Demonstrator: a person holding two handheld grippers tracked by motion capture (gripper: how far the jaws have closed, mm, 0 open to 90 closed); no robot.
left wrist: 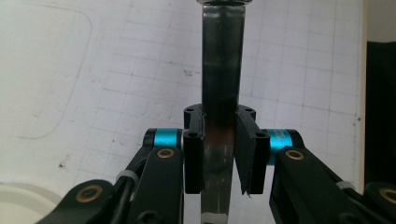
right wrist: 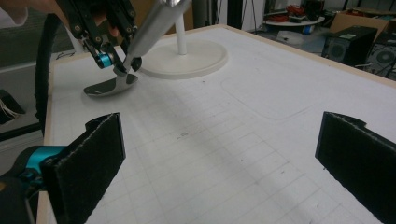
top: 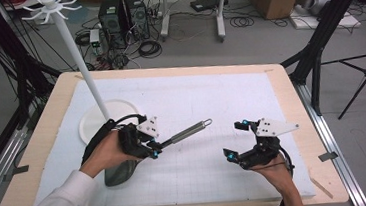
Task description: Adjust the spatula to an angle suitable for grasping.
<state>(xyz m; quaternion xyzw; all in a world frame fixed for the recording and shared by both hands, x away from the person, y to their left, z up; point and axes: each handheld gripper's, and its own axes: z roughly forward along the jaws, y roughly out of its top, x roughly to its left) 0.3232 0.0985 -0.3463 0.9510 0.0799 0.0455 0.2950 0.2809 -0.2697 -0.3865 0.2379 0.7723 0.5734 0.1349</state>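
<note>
Table (top: 291,98): a pale wooden top with a white gridded mat (top: 201,101) over most of it; it carries everything below.

Stand (top: 83,69): a tall white pole rising from a round white base (top: 121,111) at the far left of the mat, with a ring of hooks at its top. In the right gripper view the base (right wrist: 201,58) sits just behind the ladle's bowl.

Ladle (top: 186,132): a long metal utensil. Its handle slants up and to the right over the middle of the mat, ending in a wire loop. Its dark bowl (top: 119,173) hangs low at the near left, under the person's left hand; whether it touches the mat I cannot tell. In the right gripper view the bowl (right wrist: 109,86) is close to the mat, with the handle rising steeply from it.

Left gripper (top: 150,147): held in the left hand just in front of the stand's base. Its jaws are clamped tight on the ladle's handle (left wrist: 222,93), one pad on each side of the flat strip, low on the handle near the bowl.

Right gripper (top: 234,141): held in the right hand at the near right of the mat, well apart from the ladle. Its jaws stand wide apart with bare mat between the pads (right wrist: 88,158); it holds nothing.
</note>
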